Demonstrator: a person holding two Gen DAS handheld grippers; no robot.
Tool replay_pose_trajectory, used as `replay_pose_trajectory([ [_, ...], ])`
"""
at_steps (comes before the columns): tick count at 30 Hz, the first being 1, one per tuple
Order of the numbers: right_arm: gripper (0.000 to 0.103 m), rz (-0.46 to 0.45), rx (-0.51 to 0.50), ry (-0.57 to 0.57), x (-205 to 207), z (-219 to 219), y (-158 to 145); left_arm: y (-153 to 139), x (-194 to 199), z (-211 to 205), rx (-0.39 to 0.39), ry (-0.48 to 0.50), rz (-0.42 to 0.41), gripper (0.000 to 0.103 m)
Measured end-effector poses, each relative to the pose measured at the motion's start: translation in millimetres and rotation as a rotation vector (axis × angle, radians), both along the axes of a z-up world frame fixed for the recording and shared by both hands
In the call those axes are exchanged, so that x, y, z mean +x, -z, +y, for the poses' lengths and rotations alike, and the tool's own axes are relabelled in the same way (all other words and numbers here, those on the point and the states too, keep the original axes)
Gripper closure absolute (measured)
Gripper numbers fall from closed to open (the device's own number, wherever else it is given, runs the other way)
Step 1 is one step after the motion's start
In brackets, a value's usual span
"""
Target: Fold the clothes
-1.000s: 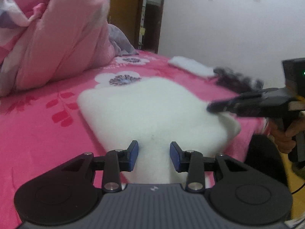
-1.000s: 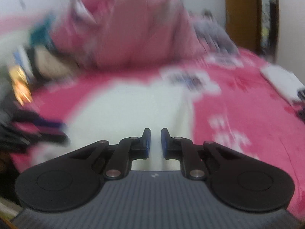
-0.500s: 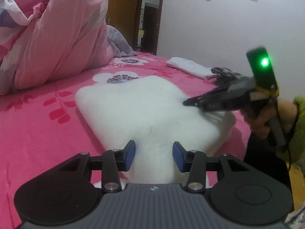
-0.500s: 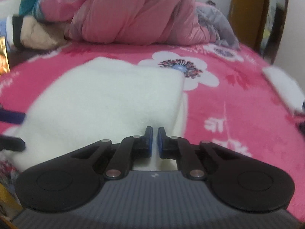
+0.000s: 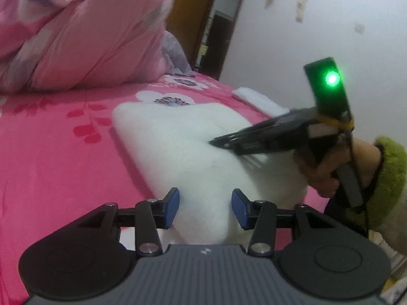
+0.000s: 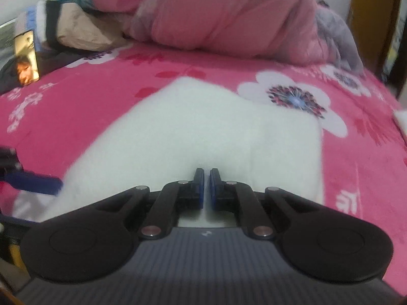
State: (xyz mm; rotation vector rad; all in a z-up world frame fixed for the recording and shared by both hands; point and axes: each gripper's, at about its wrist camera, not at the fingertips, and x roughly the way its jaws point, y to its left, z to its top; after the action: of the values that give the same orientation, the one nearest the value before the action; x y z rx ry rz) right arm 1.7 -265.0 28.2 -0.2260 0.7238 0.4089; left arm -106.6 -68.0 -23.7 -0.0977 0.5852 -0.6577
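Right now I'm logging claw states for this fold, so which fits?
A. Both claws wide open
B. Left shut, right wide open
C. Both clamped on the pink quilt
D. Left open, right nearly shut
D: the left claw stands wide apart over the white garment, while the right claw shows only a slit.

The right gripper (image 5: 216, 143) is sliding further leftward across the frame over the white folded garment (image 5: 178, 137), jaws nearly closed.
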Motion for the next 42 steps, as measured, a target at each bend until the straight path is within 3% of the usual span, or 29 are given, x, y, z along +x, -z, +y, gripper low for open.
replay_pose_trajectory([
  [3, 0.097, 0.043, -0.029, 0.018, 7, 9, -19, 4, 5, 6, -0.034, -0.019, 0.030, 0.056],
  [8, 0.097, -0.003, 0.084, -0.057, 24, 43, -46, 10, 13, 15, -0.090, -0.051, 0.080, 0.056],
  [10, 0.098, 0.047, 0.050, -0.069, 40, 54, -23, 12, 17, 19, -0.113, -0.063, 0.101, 0.056],
  [12, 0.099, 0.039, 0.020, -0.090, 44, 55, 7, 16, 20, 22, -0.120, -0.073, 0.127, 0.055],
  [14, 0.099, 0.049, 0.023, -0.084, 45, 53, 4, 19, 22, 25, -0.143, -0.065, 0.155, 0.053],
  [17, 0.097, 0.109, 0.044, -0.054, 54, 57, -25, 21, 21, 23, -0.136, -0.052, 0.151, 0.053],
  [20, 0.097, 0.068, 0.061, -0.083, 66, 73, -41, 23, 22, 23, -0.135, -0.047, 0.152, 0.053],
  [22, 0.098, 0.091, 0.049, -0.080, 86, 83, -27, 23, 22, 23, -0.127, -0.048, 0.147, 0.053],
  [25, 0.098, 0.166, 0.022, -0.058, 114, 89, 24, 23, 22, 22, -0.114, -0.050, 0.137, 0.053],
  [28, 0.098, 0.219, 0.071, -0.025, 118, 83, 10, 24, 21, 24, -0.130, -0.035, 0.134, 0.053],
  [32, 0.097, 0.163, 0.105, -0.026, 126, 90, -16, 29, 22, 27, -0.142, -0.020, 0.130, 0.053],
  [42, 0.099, 0.166, 0.173, 0.000, 124, 79, -23, 28, 14, 28, -0.116, -0.021, 0.108, 0.053],
])
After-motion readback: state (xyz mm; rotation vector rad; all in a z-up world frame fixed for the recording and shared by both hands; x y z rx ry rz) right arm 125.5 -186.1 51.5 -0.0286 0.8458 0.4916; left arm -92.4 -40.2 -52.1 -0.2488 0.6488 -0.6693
